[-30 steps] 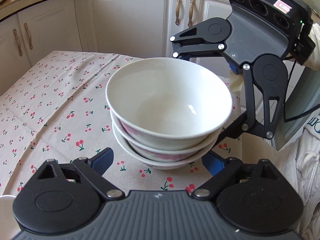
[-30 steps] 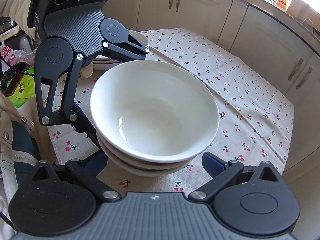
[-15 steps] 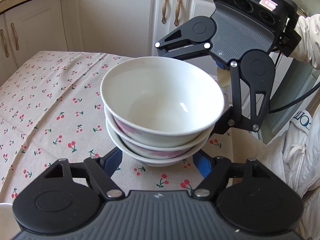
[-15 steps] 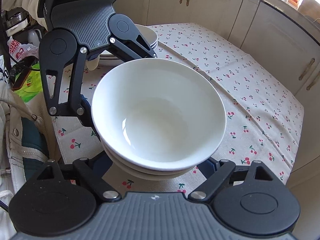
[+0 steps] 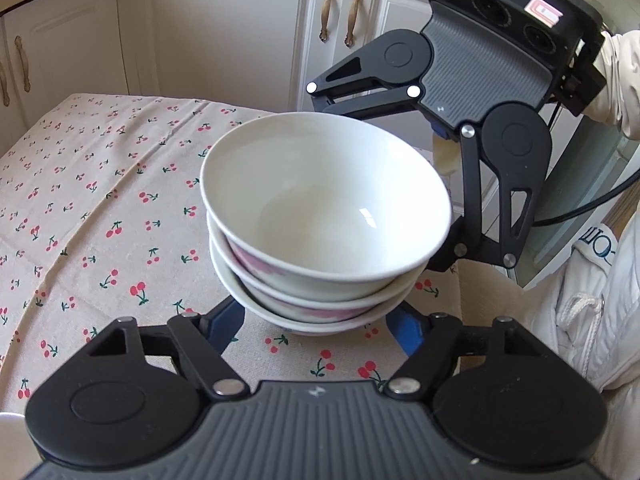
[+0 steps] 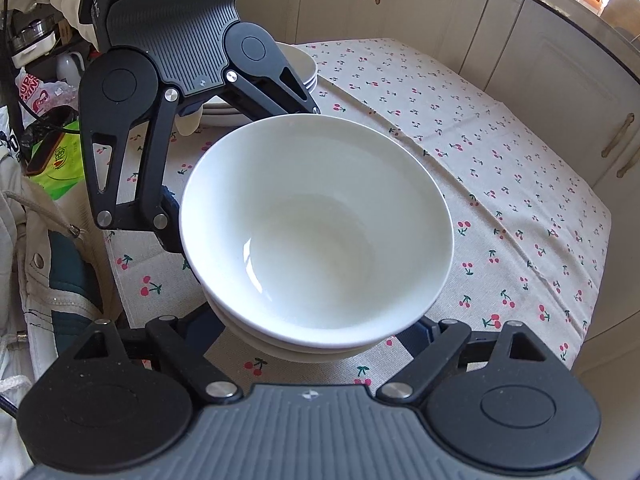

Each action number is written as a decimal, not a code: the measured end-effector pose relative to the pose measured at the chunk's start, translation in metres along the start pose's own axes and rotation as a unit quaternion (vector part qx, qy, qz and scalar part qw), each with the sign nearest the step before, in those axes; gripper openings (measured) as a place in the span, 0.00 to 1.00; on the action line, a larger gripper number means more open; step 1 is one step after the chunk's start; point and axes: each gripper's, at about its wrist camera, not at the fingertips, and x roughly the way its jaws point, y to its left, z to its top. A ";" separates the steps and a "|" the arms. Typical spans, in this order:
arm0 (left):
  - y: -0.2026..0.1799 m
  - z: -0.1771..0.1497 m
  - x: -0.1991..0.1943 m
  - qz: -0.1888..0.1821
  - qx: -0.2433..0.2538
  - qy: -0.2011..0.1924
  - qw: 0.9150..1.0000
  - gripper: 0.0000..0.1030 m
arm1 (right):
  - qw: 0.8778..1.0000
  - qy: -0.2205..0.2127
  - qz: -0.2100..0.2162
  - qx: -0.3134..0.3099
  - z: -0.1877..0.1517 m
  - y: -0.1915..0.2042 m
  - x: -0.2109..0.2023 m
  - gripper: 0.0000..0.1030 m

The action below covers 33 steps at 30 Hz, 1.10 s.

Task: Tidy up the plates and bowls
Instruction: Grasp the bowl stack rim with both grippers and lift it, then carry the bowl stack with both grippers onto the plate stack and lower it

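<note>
A stack of three white bowls with pink patterns (image 5: 324, 220) (image 6: 316, 232) is held between both grippers, a little above the cherry-print tablecloth (image 5: 100, 216). My left gripper (image 5: 320, 324) has its blue-padded fingers wide apart, one on each side of the stack's lower part. My right gripper (image 6: 316, 332) does the same from the opposite side. Each gripper shows across the stack in the other's view. A stack of white plates (image 6: 296, 76) sits behind the left gripper in the right wrist view, partly hidden.
White cabinets (image 5: 240, 32) run along the far side of the table. A person in white clothing (image 5: 592, 300) stands at the table's edge. Bags and clutter (image 6: 44, 128) lie off the table at the left. A white rim (image 5: 8, 436) shows at bottom left.
The stack of bowls has risen off the tablecloth, with both grippers around it, and shifted slightly. Its bottom now sits higher between the fingers.
</note>
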 end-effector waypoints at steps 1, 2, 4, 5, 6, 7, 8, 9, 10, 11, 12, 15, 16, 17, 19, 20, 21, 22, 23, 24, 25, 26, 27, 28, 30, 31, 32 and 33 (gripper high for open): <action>0.000 0.000 0.000 0.000 -0.001 0.000 1.000 0.74 | 1.000 0.000 0.001 0.000 0.000 0.000 0.000 0.90; 0.000 0.000 0.000 0.000 0.000 0.000 1.000 0.74 | 1.000 0.001 0.002 0.000 0.000 -0.001 0.000 0.90; 0.000 0.000 0.000 0.001 -0.001 0.000 1.000 0.75 | 1.000 0.002 0.003 -0.001 0.000 0.000 0.000 0.90; -0.001 0.000 0.000 0.001 -0.001 0.000 1.000 0.75 | 1.000 0.003 0.003 -0.001 0.001 0.000 0.000 0.90; -0.001 0.000 0.000 0.001 0.000 0.000 1.000 0.75 | 1.000 0.003 0.002 -0.001 0.001 0.000 0.000 0.90; -0.001 0.000 0.000 0.002 0.000 0.001 1.000 0.75 | 1.000 0.002 0.002 0.000 0.001 0.000 0.000 0.90; -0.001 0.000 0.000 0.002 0.000 0.001 1.000 0.75 | 1.000 0.001 0.002 0.001 0.001 -0.001 0.000 0.90; -0.001 0.000 0.000 0.002 0.000 0.002 1.000 0.75 | 1.000 -0.001 0.002 0.001 0.000 -0.001 0.000 0.90; -0.001 0.000 0.000 0.002 0.000 0.002 1.000 0.75 | 1.000 -0.002 0.002 0.002 0.000 -0.001 0.000 0.90; -0.001 0.000 0.000 0.002 0.001 0.002 1.000 0.75 | 1.000 -0.002 0.002 0.002 0.000 -0.001 0.000 0.90; -0.001 0.000 0.000 0.002 0.000 0.002 1.000 0.75 | 1.000 -0.002 0.002 0.002 0.000 0.000 0.000 0.90; -0.002 0.000 0.000 0.003 0.001 0.001 1.000 0.75 | 1.000 -0.002 0.002 0.002 0.000 0.000 0.000 0.89; -0.002 -0.001 0.000 0.004 0.000 0.001 1.000 0.75 | 1.000 -0.002 0.002 0.003 0.000 0.000 0.000 0.89; -0.002 -0.001 -0.001 0.004 0.002 0.000 1.000 0.75 | 1.000 -0.001 0.002 0.004 0.001 -0.001 0.000 0.89; -0.002 -0.001 -0.001 0.004 0.002 0.000 1.000 0.75 | 1.000 -0.001 0.001 0.003 0.001 -0.001 0.000 0.89; -0.002 -0.001 -0.001 0.004 0.003 0.001 1.000 0.75 | 1.000 -0.001 0.002 0.004 0.001 -0.001 0.000 0.89; -0.002 -0.001 -0.001 0.005 0.003 0.001 1.000 0.75 | 1.000 0.000 0.002 0.005 0.001 0.000 0.000 0.89; -0.002 -0.001 -0.001 0.005 0.004 0.000 1.000 0.75 | 1.000 0.000 0.001 0.004 0.001 0.000 0.000 0.89; -0.002 -0.001 -0.001 0.005 0.004 0.000 1.000 0.75 | 1.000 0.000 0.001 0.004 0.001 0.000 0.000 0.89; -0.002 -0.001 -0.001 0.006 0.004 0.001 1.000 0.75 | 1.000 0.000 0.001 0.004 0.001 0.000 0.000 0.89; -0.003 -0.001 -0.001 0.006 0.004 0.001 1.000 0.75 | 1.000 0.000 0.000 0.004 0.001 0.001 0.000 0.89; -0.003 0.000 -0.001 0.007 0.005 0.002 1.000 0.75 | 1.000 0.000 0.000 0.004 0.001 0.001 0.000 0.89; -0.003 0.000 -0.001 0.008 0.004 0.003 1.000 0.75 | 1.000 0.000 0.001 0.004 0.001 0.001 0.000 0.89; -0.004 0.000 -0.002 0.008 0.004 0.003 1.000 0.75 | 1.000 0.000 0.001 0.003 0.001 0.001 0.000 0.89; -0.005 -0.001 -0.003 0.009 0.003 0.002 1.000 0.75 | 1.000 0.001 0.002 0.003 0.002 0.002 0.000 0.89; -0.006 -0.001 -0.004 0.010 0.003 0.001 1.000 0.75 | 1.000 0.001 0.003 0.002 0.002 0.002 -0.001 0.89; -0.006 -0.001 -0.006 0.012 0.003 0.001 1.000 0.75 | 1.000 0.000 0.003 0.001 0.002 0.003 -0.002 0.89; -0.007 -0.001 -0.008 0.013 0.003 0.000 1.000 0.75 | 1.000 -0.001 0.003 0.000 0.003 0.003 -0.003 0.89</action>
